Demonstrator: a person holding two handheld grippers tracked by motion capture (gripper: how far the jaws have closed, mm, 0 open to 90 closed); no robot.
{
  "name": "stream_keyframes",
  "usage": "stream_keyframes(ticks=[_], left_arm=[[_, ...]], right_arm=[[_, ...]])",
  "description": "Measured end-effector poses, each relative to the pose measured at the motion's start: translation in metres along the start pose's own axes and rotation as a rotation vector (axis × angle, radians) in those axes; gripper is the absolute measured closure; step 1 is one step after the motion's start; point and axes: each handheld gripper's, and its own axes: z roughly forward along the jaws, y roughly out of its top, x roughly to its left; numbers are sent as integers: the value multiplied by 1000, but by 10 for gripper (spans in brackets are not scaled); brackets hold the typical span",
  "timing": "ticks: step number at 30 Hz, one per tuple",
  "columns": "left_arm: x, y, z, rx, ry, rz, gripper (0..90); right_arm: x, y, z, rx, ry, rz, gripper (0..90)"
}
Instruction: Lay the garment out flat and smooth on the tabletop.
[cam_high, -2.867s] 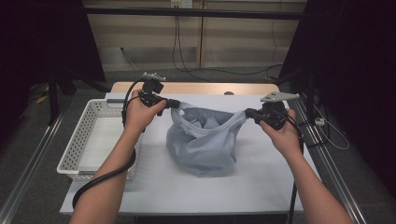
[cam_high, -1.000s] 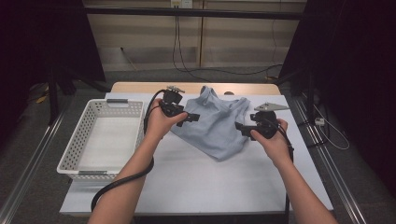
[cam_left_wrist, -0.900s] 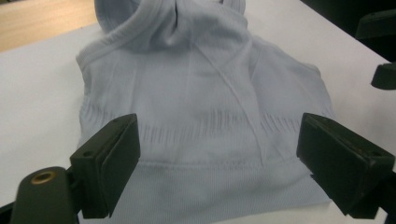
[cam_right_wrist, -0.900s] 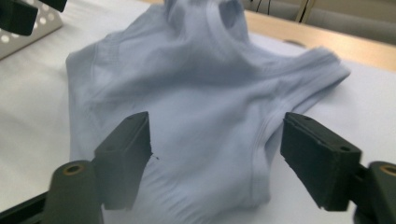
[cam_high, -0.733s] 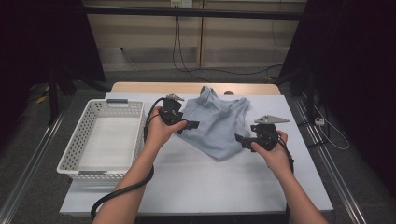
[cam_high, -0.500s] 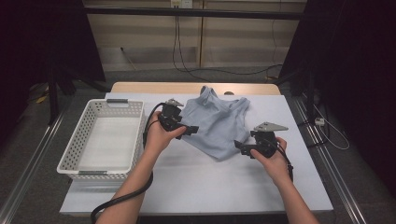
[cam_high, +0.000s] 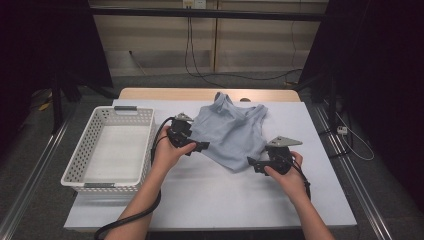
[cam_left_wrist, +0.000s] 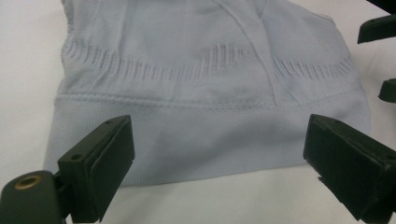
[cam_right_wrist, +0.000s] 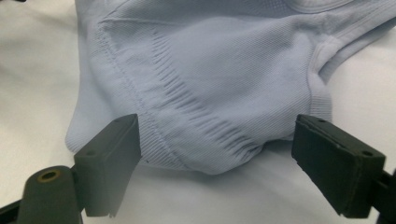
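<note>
On the white surface (cam_high: 210, 190), beside the basket (cam_high: 107, 147) | top (cam_high: 232, 132) lay flat | left gripper (cam_high: 192, 145) and right gripper (cam_high: 257, 165) spread wide, empty, at hem (cam_left_wrist: 205, 140) | advice: pinch both hem corners squarely, lift evenly to avoid bunching.

No readable text, label, brand, number or sign is being shown anywhere: none on the top (cam_high: 230, 132), the basket (cam_high: 80, 165), the grippers or the table (cam_high: 210, 195).
</note>
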Motion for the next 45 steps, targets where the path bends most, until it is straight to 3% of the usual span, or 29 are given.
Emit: stream_keyframes(ticks=[8,14,18,24,26,30,35,39,43,45], left_arm=[[0,-2,-3,-6,12,10,88],[0,-4,-5,-14,13,6,88],[-1,-4,-6,-14,10,10,88],[0,-5,-6,-10,17,14,90],[-1,-6,-5,-11,20,13,90],[-1,-6,-5,-6,22,18,90],[-2,-7,-3,1,23,17,91],[-2,-7,-4,3,21,20,91],[-1,-8,-5,-1,26,16,92],[-1,-9,-5,-1,23,16,93]], right_arm=[[5,-2,-3,-2,-3,-29,175],[13,-1,-5,-9,33,-57,361],[16,-2,-6,-6,59,-80,409],[22,-6,1,33,79,-128,390],[24,-9,8,72,57,-158,361],[28,-8,12,79,37,-180,364],[27,-8,17,86,7,-218,556],[26,-7,16,84,-6,-231,804],[17,-5,14,53,27,-142,845],[14,-3,10,42,35,-124,846]])
